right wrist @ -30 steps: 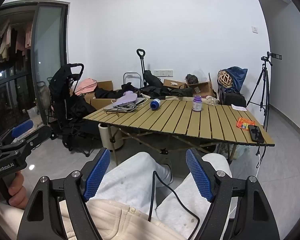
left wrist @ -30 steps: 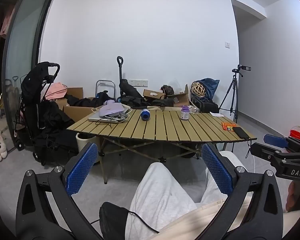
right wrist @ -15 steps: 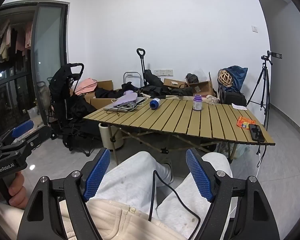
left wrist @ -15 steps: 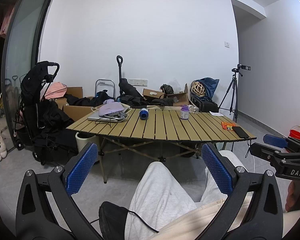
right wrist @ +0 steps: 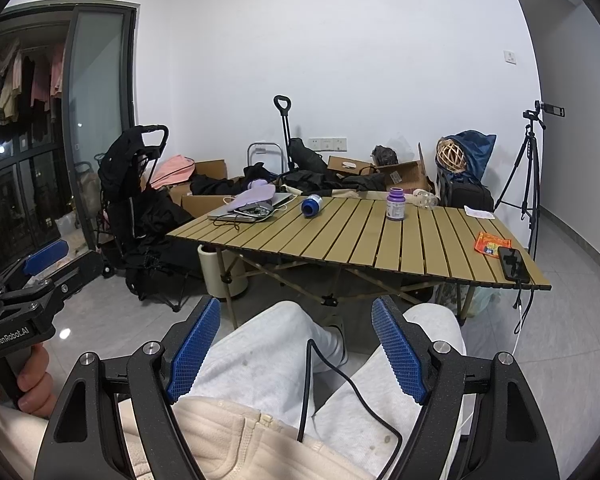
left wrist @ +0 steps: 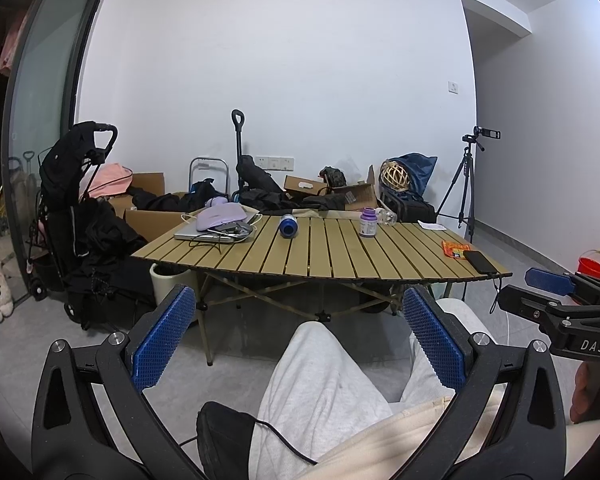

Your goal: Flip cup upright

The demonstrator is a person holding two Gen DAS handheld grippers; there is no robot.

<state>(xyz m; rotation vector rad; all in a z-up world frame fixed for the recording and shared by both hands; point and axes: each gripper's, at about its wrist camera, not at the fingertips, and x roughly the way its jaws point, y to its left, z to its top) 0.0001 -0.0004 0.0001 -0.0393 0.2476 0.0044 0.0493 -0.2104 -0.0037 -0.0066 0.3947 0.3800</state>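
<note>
White walls and a grey tiled floor (left wrist: 80, 332) enclose the scene, with a glass door (right wrist: 96, 120) at the left and boxes, bags and dark clothing heaped along the far wall. Set before this clutter is the slatted folding table (left wrist: 332, 256), seen from a seated position; the operator's legs in light grey trousers (left wrist: 324, 392) are shown in the foreground of both views. A black stroller (left wrist: 72, 216) is placed left of the table, and a tripod with a camera (left wrist: 466, 184) stands at the right. On the far left part of the table, a laptop (left wrist: 204, 234) is covered by a lilac item (left wrist: 220, 218). The left tongs (left wrist: 300, 344) are held low over the lap, well short of the table, the blue pads spread wide with nothing between them. The right tongs (right wrist: 296, 350) are likewise held widely parted and unloaded; one is seen from the side at the edge of the other's view. The cup (left wrist: 288, 226), blue, is shown lying on its side on the far central part of the table, between the laptop and an upright purple bottle (left wrist: 368, 222). Near the right front corner, a black phone (left wrist: 480, 262) is shown just beside an orange packet (left wrist: 454, 249).
</note>
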